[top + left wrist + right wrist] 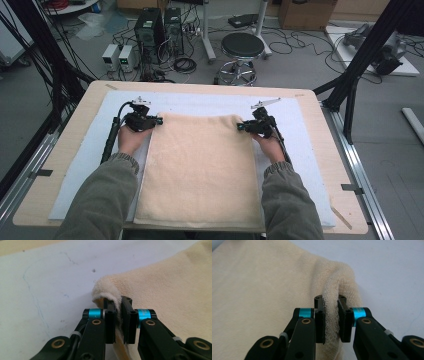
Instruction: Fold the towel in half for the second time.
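Two tools pinch one towel's far corners

Wooden surface point(310, 150) under a pale sheet point(210, 102); stool point(242, 47) and computer towers point(157, 25) at 12 o'clock; no readable writing. Cream towel point(200, 170) lies centred. Left tool point(159, 120) clamps its 11 o'clock corner, right tool point(240, 127) its 1 o'clock corner, cloth bunched between the pads.
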Demonstrator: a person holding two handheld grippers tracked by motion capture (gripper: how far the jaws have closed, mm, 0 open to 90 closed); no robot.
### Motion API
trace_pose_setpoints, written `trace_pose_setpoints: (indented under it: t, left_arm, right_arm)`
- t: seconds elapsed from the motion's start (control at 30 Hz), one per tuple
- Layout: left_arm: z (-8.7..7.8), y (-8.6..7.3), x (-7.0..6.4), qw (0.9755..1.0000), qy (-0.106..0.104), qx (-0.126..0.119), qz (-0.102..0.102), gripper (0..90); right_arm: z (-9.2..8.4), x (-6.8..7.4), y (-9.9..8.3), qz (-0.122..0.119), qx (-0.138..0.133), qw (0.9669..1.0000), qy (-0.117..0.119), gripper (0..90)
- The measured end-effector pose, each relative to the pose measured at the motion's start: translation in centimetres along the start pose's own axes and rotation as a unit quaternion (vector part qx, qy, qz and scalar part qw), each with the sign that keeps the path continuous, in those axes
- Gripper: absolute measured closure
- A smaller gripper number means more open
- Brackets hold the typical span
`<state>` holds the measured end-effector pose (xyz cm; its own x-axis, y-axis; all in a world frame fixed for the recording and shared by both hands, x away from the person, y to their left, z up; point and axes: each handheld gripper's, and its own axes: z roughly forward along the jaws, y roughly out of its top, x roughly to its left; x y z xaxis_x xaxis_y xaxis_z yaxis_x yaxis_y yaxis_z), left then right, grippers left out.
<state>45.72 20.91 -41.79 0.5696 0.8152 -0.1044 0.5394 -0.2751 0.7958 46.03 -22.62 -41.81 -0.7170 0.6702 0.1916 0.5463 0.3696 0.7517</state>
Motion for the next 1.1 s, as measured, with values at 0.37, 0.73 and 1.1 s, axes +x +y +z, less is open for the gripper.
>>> trace_pose_setpoints:
  t: [0.37,0.73,1.1]
  left_arm:
    - [-4.5,0.5,-1.0,0.9979,-0.022,-0.058,0.019,82.7]
    - [-8.3,-0.5,-2.9,0.9930,-0.049,-0.094,0.052,82.6]
    - [-12.2,-3.6,-5.8,0.9871,-0.074,-0.092,0.108,82.7]
  right_arm:
    - [-3.9,1.9,0.7,-0.034,-0.047,0.9977,0.034,79.6]
    - [-7.4,3.9,-0.1,-0.067,-0.069,0.9934,0.063,79.5]
    - [-10.0,7.6,-2.4,-0.107,-0.060,0.9891,0.081,78.8]
